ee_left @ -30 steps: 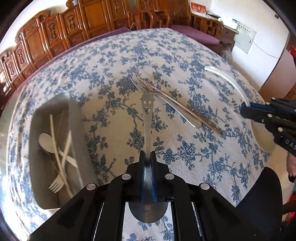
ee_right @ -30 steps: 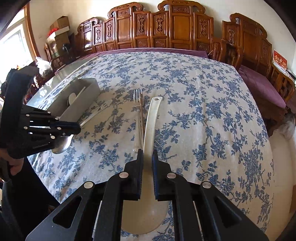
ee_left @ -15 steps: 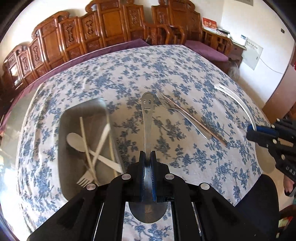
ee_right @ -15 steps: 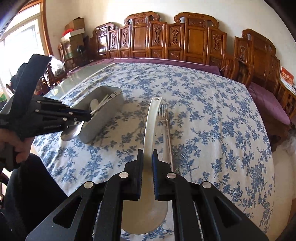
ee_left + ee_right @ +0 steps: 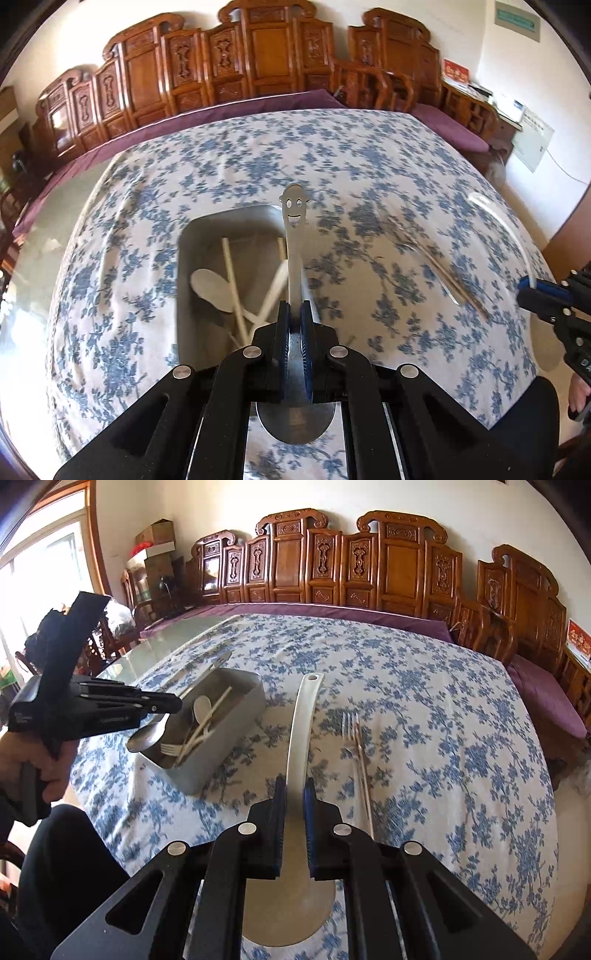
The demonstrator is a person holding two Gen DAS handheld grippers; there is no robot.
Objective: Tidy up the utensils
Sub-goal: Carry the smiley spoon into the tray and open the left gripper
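Left gripper point(image 5: 294, 314) clamped on a smiley-handled metal spoon point(image 5: 294, 236) above the grey tray point(image 5: 184, 280), right gripper point(image 5: 294, 794) clamped on a white ladle point(image 5: 301, 731); either long handle could snag the rim and slip.

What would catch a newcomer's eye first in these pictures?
Probably the smiley-face metal spoon clamped in the left hand-held gripper, poised over the grey utensil box. Next, the long white ladle gripped by the right hand-held gripper, with a fork lying on the blue-flowered tablecloth beside it.
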